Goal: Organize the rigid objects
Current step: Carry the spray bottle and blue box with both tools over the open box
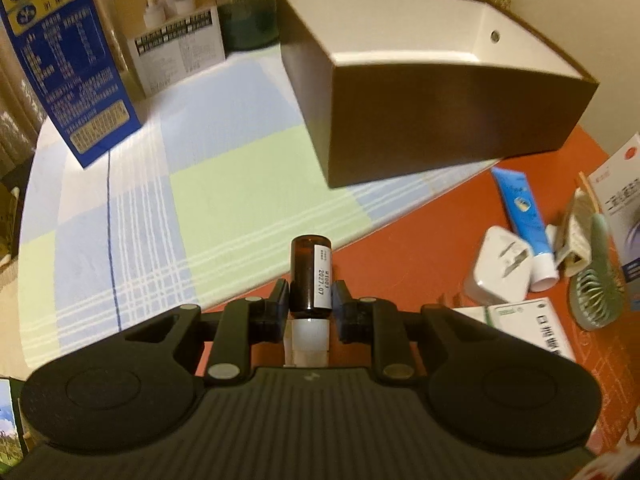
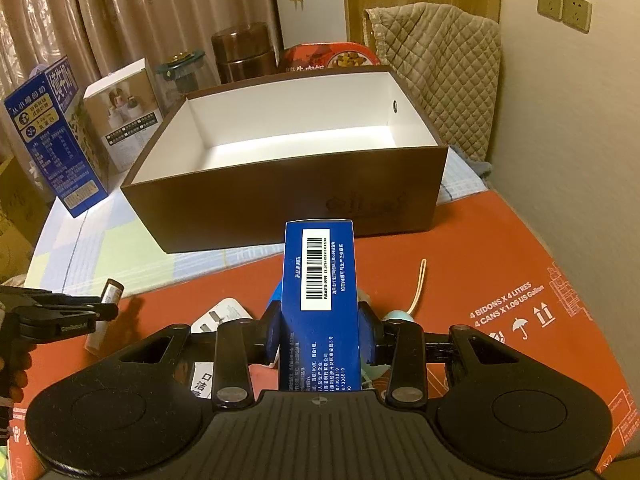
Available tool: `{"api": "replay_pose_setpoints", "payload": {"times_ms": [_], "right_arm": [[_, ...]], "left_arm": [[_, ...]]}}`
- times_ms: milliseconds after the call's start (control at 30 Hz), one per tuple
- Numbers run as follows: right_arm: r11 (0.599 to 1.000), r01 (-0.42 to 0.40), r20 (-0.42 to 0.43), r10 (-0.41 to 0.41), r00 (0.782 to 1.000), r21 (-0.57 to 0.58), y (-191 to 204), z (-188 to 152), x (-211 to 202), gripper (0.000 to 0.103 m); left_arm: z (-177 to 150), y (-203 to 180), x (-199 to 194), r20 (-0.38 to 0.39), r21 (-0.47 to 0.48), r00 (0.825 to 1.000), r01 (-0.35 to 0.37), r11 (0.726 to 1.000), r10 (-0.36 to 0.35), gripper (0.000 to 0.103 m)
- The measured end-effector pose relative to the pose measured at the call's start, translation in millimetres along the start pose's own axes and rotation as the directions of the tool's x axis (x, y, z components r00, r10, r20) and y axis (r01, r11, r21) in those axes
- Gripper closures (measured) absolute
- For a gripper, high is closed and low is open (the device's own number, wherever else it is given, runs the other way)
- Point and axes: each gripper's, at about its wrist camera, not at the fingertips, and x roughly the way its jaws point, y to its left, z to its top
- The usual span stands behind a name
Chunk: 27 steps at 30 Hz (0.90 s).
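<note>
Right now your left gripper [image 1: 310,300] is squeezed tight on a small brown glass bottle [image 1: 310,276]. The bottle sits between the two fingers, its dark end pointing forward past the tips and its white cap [image 1: 308,334] back toward your hand. It hangs above the edge of the checked cloth [image 1: 160,200] and the red cardboard [image 1: 420,232]. Your right gripper [image 2: 319,334] is clamped on a blue medicine box [image 2: 318,280], which sticks out well past the fingers. The big brown box [image 2: 288,196] with the white inside sits open just ahead, with nothing in it.
</note>
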Motion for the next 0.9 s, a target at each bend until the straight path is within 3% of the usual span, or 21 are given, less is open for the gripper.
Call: {"api": "replay_pose_setpoints", "payload": {"times_ms": [433, 900], "right_arm": [[0.997, -0.072, 0.034, 0.073, 0.997, -0.035, -8, 19, -12, 0.068], [0.983, -0.163, 0.097, 0.171, 0.980, -0.088, -39, 112, 2, 0.068]], "left_arm": [[38, -27, -68, 0.128, -0.017, 0.992, 0.023, 1.000, -0.021, 0.084], [130, -82, -80, 0.221, -0.047, 0.975, 0.041, 0.998, -0.030, 0.084]]}}
